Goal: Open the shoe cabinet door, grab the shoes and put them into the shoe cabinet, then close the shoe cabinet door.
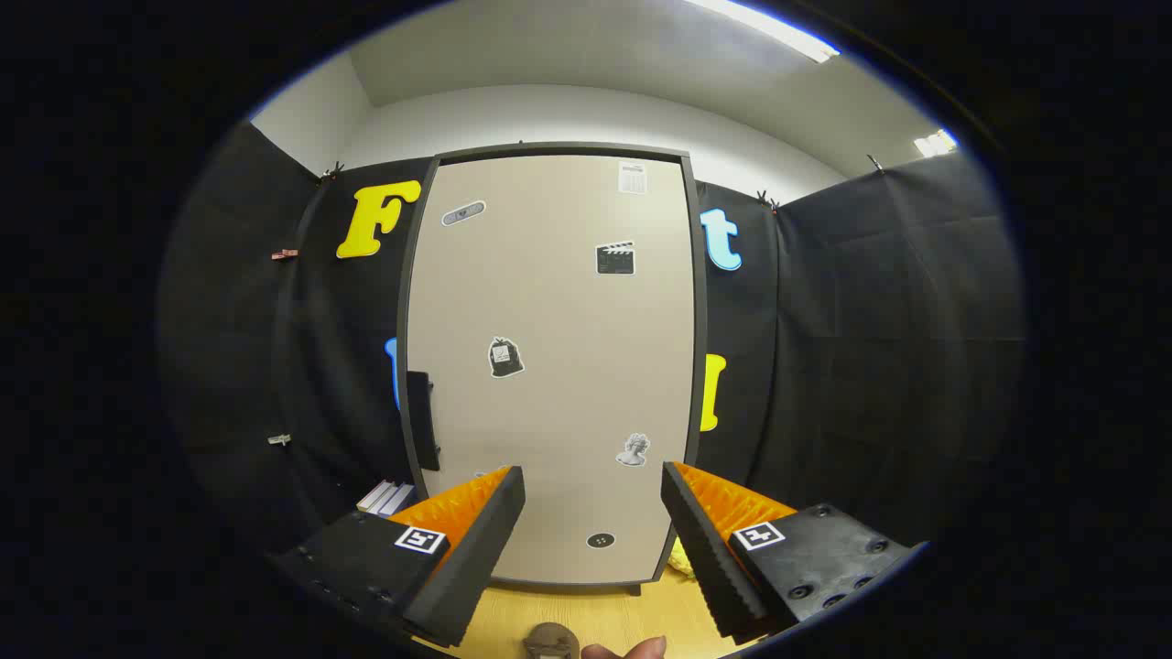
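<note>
A tall beige shoe cabinet [549, 366] with a dark frame stands straight ahead, its door shut and dotted with small stickers. A dark handle [422, 419] sticks out at the door's left edge, about mid-height. My gripper [593, 485] is open, its two fingers spread wide in front of the door's lower part, with nothing between them. It hangs some way short of the door. A bit of something yellow [678, 558] shows at the cabinet's lower right corner, mostly hidden by the right finger.
The cabinet rests on a light wooden floor [595, 613]. Black cloth walls close in on both sides. A small stack of flat items [386, 497] lies low to the cabinet's left. A fingertip [624, 650] and a round dark object [549, 641] show just below the fingers.
</note>
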